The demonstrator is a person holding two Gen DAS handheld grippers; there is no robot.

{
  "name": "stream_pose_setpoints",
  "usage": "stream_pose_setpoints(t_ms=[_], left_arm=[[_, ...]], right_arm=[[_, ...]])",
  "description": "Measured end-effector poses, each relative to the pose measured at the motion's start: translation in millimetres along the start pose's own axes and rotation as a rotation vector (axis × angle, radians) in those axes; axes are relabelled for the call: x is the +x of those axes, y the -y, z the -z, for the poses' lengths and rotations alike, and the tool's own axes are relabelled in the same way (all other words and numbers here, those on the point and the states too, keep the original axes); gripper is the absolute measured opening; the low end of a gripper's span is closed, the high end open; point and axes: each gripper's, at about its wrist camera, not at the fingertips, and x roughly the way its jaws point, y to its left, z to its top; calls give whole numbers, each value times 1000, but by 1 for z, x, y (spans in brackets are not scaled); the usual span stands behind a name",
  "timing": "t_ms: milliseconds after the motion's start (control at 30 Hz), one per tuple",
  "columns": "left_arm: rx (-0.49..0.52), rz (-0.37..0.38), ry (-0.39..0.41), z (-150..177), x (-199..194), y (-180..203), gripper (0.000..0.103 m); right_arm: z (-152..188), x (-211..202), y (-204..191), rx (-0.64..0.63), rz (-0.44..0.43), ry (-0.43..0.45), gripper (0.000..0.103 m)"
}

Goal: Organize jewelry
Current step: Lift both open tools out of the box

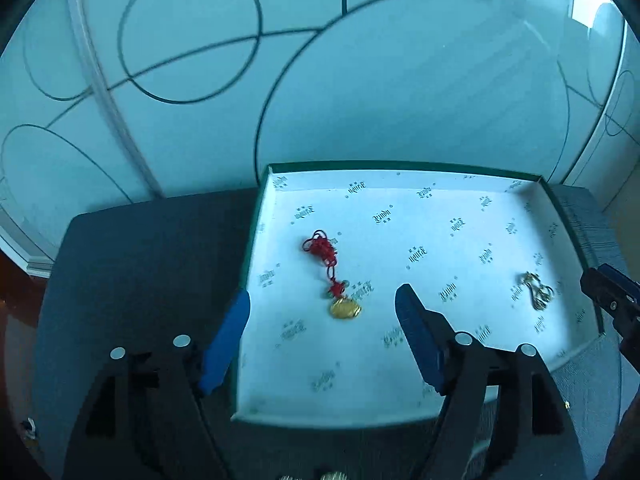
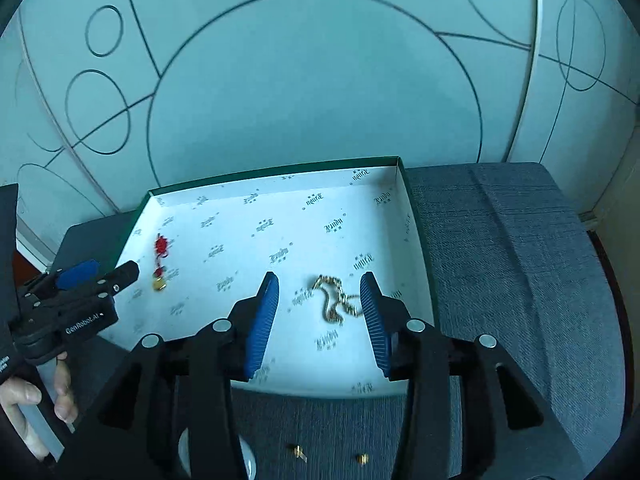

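A shallow green box lined with white printed paper point(image 1: 460, 224) point(image 2: 256, 236) lies on a dark grey cushion. In it lie a red knotted cord with a gold pendant point(image 1: 340, 300) point(image 2: 160, 268) and a gold chain point(image 1: 538, 292) point(image 2: 334, 298). My left gripper point(image 1: 322, 296) is open, hovering with the pendant between its blue fingers. My right gripper point(image 2: 320, 286) is open, with the gold chain between its fingertips. The left gripper point(image 2: 100, 276) also shows at the left of the right wrist view, and part of the right gripper point(image 1: 608, 292) at the right edge of the left wrist view.
The grey cushion point(image 2: 500, 260) extends right of the box. Small gold pieces point(image 2: 298, 451) point(image 2: 362, 459) lie on it in front of the box. A pale wall with dark circle lines point(image 2: 312, 92) stands behind.
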Motion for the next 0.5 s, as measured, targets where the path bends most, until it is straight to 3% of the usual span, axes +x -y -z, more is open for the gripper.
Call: stream_pose_setpoints(t_ms=[200, 500], left_arm=[[-34, 4, -20, 39, -40, -9, 75], [-100, -7, -44, 104, -70, -18, 75]], right_arm=[[39, -39, 13, 7, 7, -6, 42], [111, -60, 49, 90, 45, -73, 42]])
